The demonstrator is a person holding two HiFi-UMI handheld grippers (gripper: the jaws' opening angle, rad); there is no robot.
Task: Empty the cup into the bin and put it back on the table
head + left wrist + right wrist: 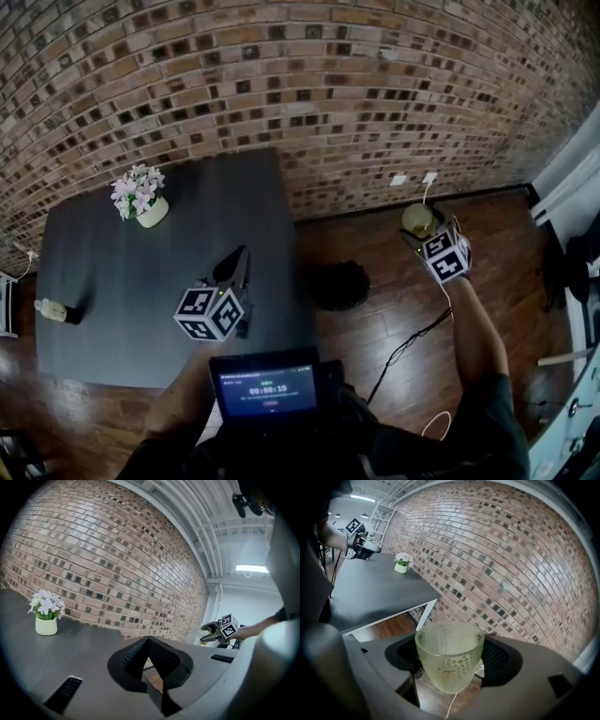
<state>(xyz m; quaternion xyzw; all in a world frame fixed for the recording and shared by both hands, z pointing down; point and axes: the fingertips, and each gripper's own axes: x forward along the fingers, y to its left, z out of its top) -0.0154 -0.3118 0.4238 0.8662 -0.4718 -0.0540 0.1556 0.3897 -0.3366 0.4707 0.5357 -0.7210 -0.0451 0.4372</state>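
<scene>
A pale green dimpled glass cup (450, 660) stands upright between the pads of my right gripper (422, 232), which is shut on it over the wooden floor, right of the table. I make out nothing inside the cup. The black round bin (339, 284) sits on the floor between the table's right edge and the cup (418, 218). My left gripper (238, 265) hovers over the dark grey table (112, 272) near its right side, jaws shut and empty. In the left gripper view, its closed tips (149, 642) point level toward the brick wall.
A white pot of pale flowers (141, 200) stands at the table's far left. A small light object (54, 309) lies at the table's left edge. Cables (412, 342) run across the floor below the right arm. The brick wall is close behind the table and bin.
</scene>
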